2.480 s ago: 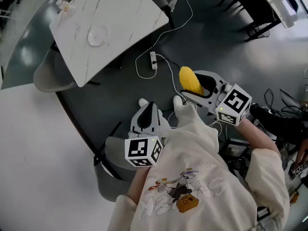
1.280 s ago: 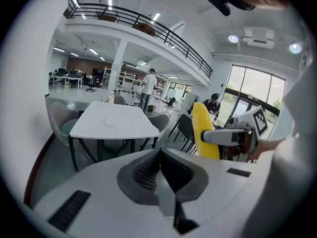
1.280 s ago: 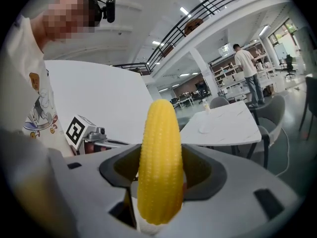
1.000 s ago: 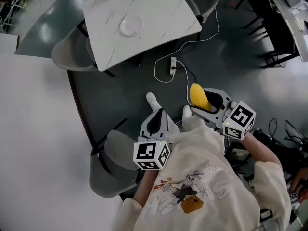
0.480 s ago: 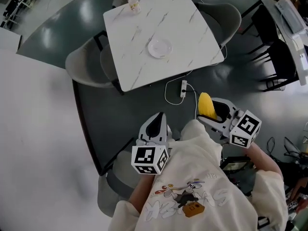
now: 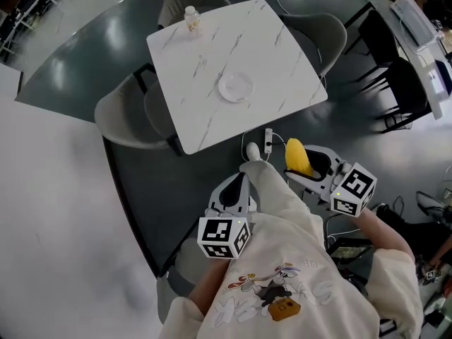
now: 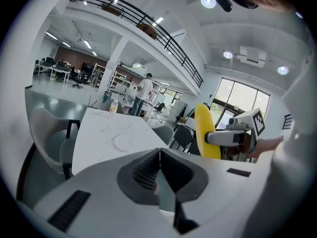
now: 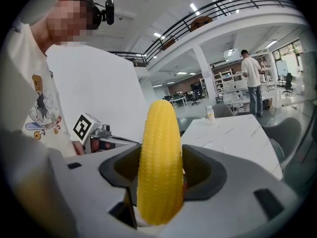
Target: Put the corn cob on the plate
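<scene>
A yellow corn cob (image 8: 159, 162) stands upright in my right gripper (image 6: 305, 162), whose jaws are shut on it; the corn cob (image 6: 299, 157) shows in the head view and again as the corn cob (image 7: 207, 131) in the left gripper view. A clear glass plate (image 6: 235, 87) lies near the middle of the white marble table (image 6: 205, 126), ahead of both grippers. The plate (image 7: 125, 143) is also seen low on the table. My left gripper (image 6: 234, 186) is shut with nothing in it, held in front of my body.
A small bottle (image 6: 190, 18) stands at the table's far corner. Grey chairs (image 6: 123, 115) surround the table. A white power strip (image 6: 268, 139) and cable lie on the dark floor beside the table. A person (image 8: 251, 78) stands far off in the hall.
The table and plate have come closer and shifted toward the middle of the head view. Both grippers keep their pose; the cob stays gripped.
</scene>
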Demonstrator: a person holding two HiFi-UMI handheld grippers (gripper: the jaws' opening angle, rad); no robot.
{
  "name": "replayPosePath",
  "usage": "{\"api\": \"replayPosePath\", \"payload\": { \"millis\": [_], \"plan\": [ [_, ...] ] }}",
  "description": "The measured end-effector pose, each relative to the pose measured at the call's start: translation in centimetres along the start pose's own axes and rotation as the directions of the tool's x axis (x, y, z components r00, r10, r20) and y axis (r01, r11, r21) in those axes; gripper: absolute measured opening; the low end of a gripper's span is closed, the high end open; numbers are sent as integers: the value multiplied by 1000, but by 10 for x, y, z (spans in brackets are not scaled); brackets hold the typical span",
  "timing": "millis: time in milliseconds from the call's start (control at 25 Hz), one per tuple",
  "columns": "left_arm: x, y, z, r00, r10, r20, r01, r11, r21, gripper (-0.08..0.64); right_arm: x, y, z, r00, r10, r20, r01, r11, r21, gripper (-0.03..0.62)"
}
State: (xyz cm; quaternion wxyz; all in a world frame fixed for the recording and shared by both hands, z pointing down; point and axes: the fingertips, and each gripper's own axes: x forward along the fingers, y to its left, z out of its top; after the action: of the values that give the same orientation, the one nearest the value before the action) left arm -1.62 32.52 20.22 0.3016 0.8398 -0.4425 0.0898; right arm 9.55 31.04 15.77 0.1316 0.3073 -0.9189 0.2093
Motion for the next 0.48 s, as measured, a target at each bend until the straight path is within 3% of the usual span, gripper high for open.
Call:
{"api": "replayPosePath", "payload": {
  "millis": [200,480],
  "plan": [
    [16,12,9,1000,1,-20,-1,1000,14,11,24,-26,-7,999,-37,18,36,997,72,247],
    [45,33,25,998,14,-60,-13,1000,18,11,54,-55,-2,1000,-20,14,18,988,150,247]
  ]
}}
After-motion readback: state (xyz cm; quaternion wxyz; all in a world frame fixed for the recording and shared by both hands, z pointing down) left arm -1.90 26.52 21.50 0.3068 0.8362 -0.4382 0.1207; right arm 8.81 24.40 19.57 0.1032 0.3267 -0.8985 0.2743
